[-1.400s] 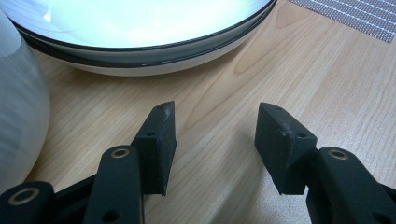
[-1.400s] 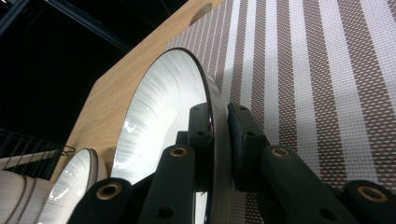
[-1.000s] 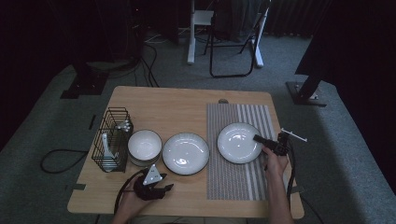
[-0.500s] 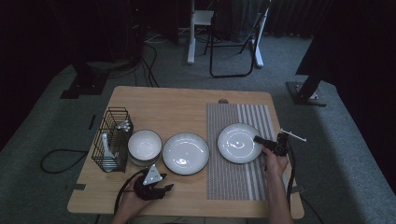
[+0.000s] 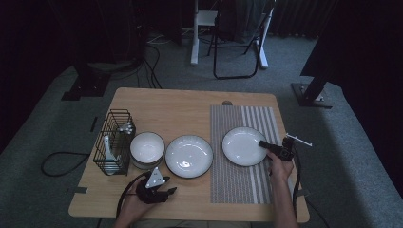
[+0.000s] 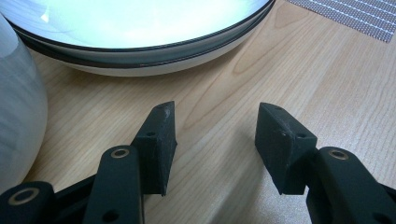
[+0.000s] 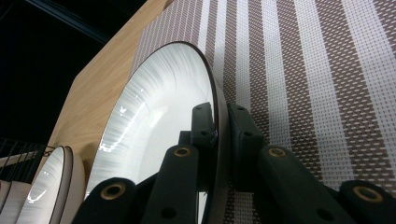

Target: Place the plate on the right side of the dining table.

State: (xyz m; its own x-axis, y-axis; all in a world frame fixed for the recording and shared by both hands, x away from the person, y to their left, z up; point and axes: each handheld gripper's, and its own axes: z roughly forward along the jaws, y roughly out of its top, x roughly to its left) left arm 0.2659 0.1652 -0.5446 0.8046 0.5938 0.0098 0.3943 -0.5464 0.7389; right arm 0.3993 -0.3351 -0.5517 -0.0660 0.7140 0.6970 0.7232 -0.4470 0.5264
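The wire rack holds small pale things — too dim and small to tell apart.

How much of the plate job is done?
One white plate already lies on the striped placemat, and the right hand-held gripper is clamped on its rim. The wider plate and the bowl sit on the bare wood table, so they look left to do. The left hand-held gripper rests open beside them, holding nothing.
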